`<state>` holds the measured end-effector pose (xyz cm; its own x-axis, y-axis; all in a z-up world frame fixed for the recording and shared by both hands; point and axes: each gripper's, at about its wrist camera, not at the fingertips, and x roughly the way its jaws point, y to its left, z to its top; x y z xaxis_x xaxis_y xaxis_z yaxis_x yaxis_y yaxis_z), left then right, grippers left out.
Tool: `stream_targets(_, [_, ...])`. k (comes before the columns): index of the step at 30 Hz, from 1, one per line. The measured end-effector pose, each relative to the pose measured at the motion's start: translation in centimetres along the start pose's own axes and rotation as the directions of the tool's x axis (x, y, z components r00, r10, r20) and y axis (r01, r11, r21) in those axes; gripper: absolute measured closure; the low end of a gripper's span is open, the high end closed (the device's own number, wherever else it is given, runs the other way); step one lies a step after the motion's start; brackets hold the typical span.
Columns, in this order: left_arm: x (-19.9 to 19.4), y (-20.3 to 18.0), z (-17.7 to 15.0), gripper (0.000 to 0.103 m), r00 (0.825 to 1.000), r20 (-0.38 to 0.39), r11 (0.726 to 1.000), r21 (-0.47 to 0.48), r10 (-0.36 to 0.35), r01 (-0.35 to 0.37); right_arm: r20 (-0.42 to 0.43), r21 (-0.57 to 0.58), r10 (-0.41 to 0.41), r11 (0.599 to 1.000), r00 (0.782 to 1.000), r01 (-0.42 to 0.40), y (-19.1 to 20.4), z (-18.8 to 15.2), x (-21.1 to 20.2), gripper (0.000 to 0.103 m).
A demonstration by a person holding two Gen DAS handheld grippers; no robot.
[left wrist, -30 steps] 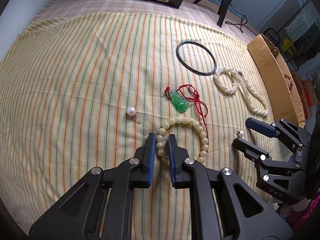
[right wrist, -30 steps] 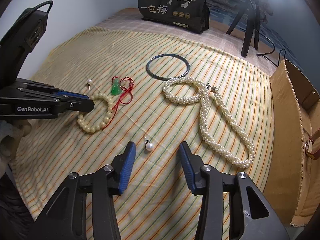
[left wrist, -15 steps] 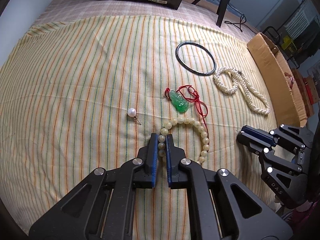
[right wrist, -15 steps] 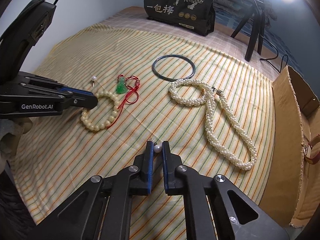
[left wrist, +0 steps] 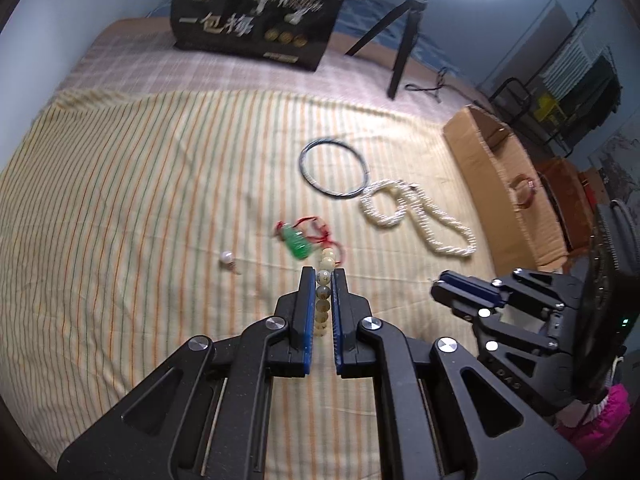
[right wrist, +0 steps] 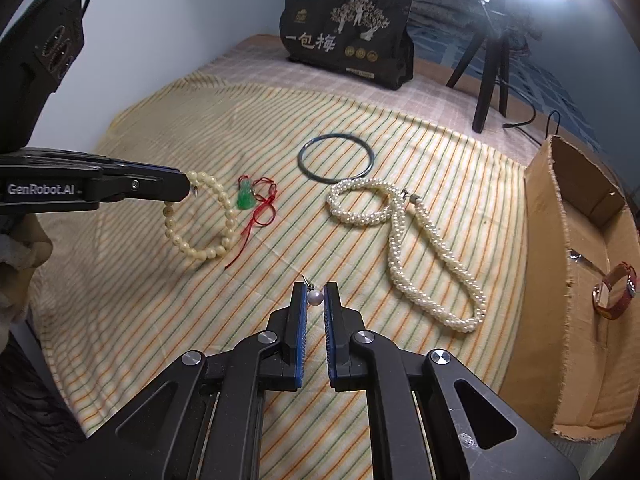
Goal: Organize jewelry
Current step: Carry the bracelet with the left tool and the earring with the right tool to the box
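With your left gripper (left wrist: 323, 276) clamped on the bead bracelet (right wrist: 200, 216) hanging above the cloth (right wrist: 160, 320) and your right gripper (right wrist: 315, 294) pinching the pearl earring (right wrist: 315, 298), carry both slowly to the cardboard box (right wrist: 560, 240).

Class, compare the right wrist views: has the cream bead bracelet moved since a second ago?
Yes. The left gripper has lifted the bead bracelet off the striped cloth; it now hangs from the fingertips, higher against the green pendant that lies there.
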<state>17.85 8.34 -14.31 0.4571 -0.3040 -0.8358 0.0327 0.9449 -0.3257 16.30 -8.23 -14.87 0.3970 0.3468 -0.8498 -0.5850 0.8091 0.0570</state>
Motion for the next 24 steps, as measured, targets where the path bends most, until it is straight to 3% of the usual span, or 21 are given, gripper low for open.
stream_targets(14, [-2.8,-4.7,0.9,0.098,0.994,0.069,0.995,0.040,-0.089,0.086,0.078,0.045,-0.011,0.999,0.997,0.007,-1.9,-0.6,-4.6,0.096])
stream_targets(24, [-3.1,-9.2,1.6,0.098,0.985,0.084,0.987,0.081,-0.148,0.141,0.138,0.133,-0.068,0.990,0.988,0.050,-6.0,-1.6,-8.9,0.096])
